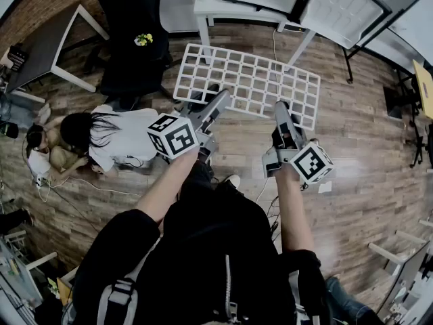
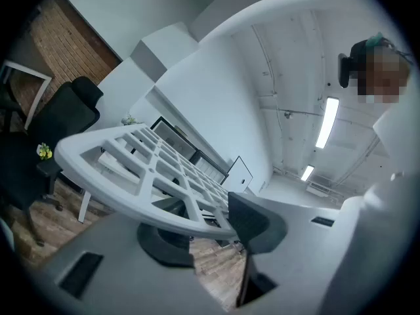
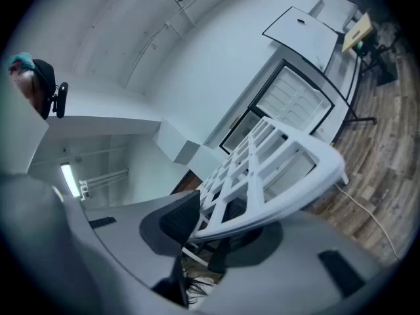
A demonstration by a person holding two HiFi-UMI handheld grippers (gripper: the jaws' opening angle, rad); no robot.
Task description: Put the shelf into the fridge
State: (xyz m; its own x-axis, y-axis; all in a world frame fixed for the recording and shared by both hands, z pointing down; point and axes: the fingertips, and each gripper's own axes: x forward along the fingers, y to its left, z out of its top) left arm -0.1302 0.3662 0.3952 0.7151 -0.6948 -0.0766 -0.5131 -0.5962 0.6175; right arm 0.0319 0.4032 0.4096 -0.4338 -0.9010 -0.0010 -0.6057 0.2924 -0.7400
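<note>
A white grid shelf (image 1: 250, 80) hangs level above the wooden floor in front of me, held by its near rim. My left gripper (image 1: 215, 101) is shut on the rim's left part, and my right gripper (image 1: 282, 108) is shut on its right part. In the left gripper view the shelf (image 2: 131, 156) runs out to the left, with its rim clamped in the left gripper (image 2: 207, 225). The right gripper view shows the shelf (image 3: 282, 169) reaching up to the right from the right gripper (image 3: 210, 225). Beyond it stands the open fridge (image 3: 289, 104), which the head view shows at the top right (image 1: 342, 9).
A person (image 1: 101, 141) crouches on the floor at my left, close to the left gripper. A black office chair (image 1: 132, 39) and a grey table (image 1: 44, 46) stand behind that person. White table legs (image 1: 203, 15) rise just past the shelf. Cables (image 1: 101, 188) trail over the floor.
</note>
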